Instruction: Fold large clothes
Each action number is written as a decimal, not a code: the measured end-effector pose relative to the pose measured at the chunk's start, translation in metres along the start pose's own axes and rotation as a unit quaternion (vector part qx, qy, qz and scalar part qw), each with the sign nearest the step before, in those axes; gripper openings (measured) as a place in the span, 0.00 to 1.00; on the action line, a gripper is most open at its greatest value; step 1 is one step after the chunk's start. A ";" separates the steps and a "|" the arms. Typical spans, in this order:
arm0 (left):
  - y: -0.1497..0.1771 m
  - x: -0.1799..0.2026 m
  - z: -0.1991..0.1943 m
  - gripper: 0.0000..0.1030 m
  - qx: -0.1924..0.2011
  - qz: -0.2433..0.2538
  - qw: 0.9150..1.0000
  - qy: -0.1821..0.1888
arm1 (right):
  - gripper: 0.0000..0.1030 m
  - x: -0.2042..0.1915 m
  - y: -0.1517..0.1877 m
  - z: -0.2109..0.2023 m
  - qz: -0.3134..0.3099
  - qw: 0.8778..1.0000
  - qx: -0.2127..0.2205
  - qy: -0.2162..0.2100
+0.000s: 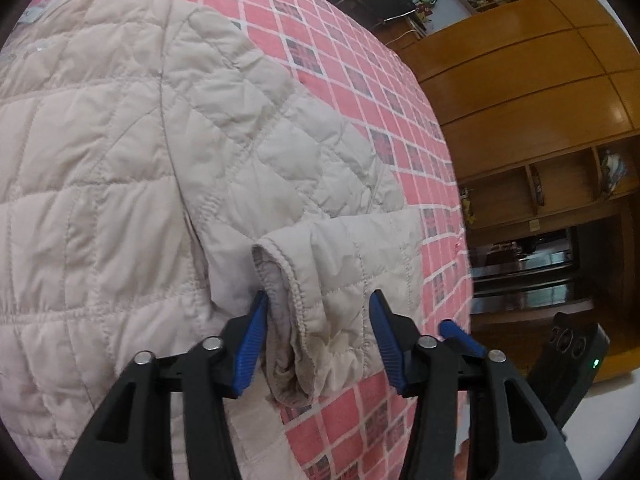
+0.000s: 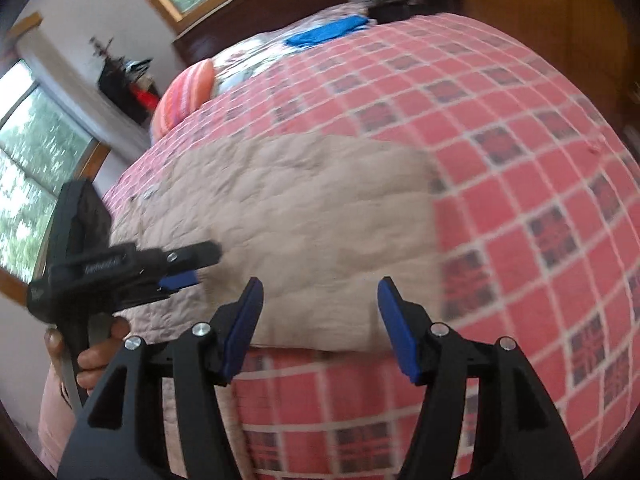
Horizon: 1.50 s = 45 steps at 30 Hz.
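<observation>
A beige quilted jacket [image 1: 120, 160] lies spread on a bed with a pink checked cover [image 1: 360, 80]. Its sleeve is folded back, and the cuff [image 1: 332, 264] points toward me. My left gripper [image 1: 319, 300] is open, one finger on each side of that cuff, not pinching it. In the right wrist view the jacket [image 2: 300, 208] is blurred. My right gripper [image 2: 320, 282] is open over the jacket's near edge with nothing held. A hand [image 2: 96, 356] holds the left gripper [image 2: 180, 280] at the jacket's left side. The right gripper's blue tip [image 1: 456, 330] shows beside the left one.
The bed's edge [image 1: 460, 240] drops off toward a wooden wardrobe [image 1: 520, 80] with open shelves. A blue cloth [image 2: 324, 34] and a striped pillow [image 2: 180, 96] lie at the far end of the bed. The pink cover [image 2: 520, 160] lies bare right of the jacket.
</observation>
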State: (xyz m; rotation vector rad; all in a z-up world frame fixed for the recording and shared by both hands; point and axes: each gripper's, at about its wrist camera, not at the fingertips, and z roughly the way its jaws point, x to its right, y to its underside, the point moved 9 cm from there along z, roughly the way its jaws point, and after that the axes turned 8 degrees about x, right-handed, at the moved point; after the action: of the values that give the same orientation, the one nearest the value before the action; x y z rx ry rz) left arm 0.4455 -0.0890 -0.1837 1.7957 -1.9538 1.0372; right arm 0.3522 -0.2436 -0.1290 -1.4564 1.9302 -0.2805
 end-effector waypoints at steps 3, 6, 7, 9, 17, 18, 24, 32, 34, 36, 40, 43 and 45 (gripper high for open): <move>0.005 -0.004 0.001 0.08 0.000 -0.011 1.000 -0.007 | 0.58 0.028 0.001 0.002 0.019 0.999 0.002 0.037; 0.001 -0.004 -0.019 0.06 0.032 -0.006 0.999 -0.007 | 0.58 0.047 0.008 0.004 0.060 0.998 -0.002 0.024; 0.000 -0.004 -0.028 0.06 0.040 -0.001 0.999 -0.003 | 0.58 0.050 0.009 0.006 0.069 0.997 -0.005 0.018; -0.005 -0.004 -0.053 0.06 0.063 0.013 0.998 -0.001 | 0.59 0.049 0.010 0.012 0.082 0.997 -0.008 0.007; -0.030 -0.066 -0.145 0.06 0.135 0.005 0.990 -0.043 | 0.59 -0.001 0.017 0.033 0.086 0.993 -0.035 -0.071; -0.034 -0.077 -0.154 0.06 0.140 -0.001 0.989 -0.050 | 0.59 -0.007 0.016 0.036 0.084 0.993 -0.037 -0.074; -0.046 -0.145 -0.202 0.06 0.174 -0.024 0.979 -0.102 | 0.62 -0.053 0.014 0.057 0.059 0.991 -0.055 -0.109; -0.050 -0.212 -0.226 0.06 0.186 -0.063 0.971 -0.139 | 0.46 -0.096 0.027 0.092 0.036 0.986 -0.099 -0.129; -0.049 -0.229 -0.222 0.06 0.179 -0.072 0.969 -0.152 | 0.39 -0.101 0.032 0.097 0.022 0.988 -0.103 -0.114; -0.044 -0.241 -0.214 0.06 0.163 -0.083 0.972 -0.150 | 0.33 -0.103 0.034 0.100 0.002 0.990 -0.100 -0.095; -0.034 -0.254 -0.209 0.26 0.158 -0.094 0.971 -0.153 | 0.31 -0.104 0.034 0.099 0.000 0.992 -0.099 -0.083; -0.024 -0.251 -0.208 0.52 0.160 -0.106 0.974 -0.122 | 0.31 -0.107 0.032 0.098 0.004 0.992 -0.100 -0.082; -0.019 -0.247 -0.205 0.52 0.159 -0.104 0.975 -0.114 | 0.30 -0.109 0.031 0.101 0.003 0.992 -0.099 -0.077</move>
State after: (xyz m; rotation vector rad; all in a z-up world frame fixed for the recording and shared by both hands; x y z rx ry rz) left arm 0.4565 0.2317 -0.1944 2.3291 -1.7448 1.1680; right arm 0.4067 -0.1108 -0.1776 -1.5506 1.8780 0.0262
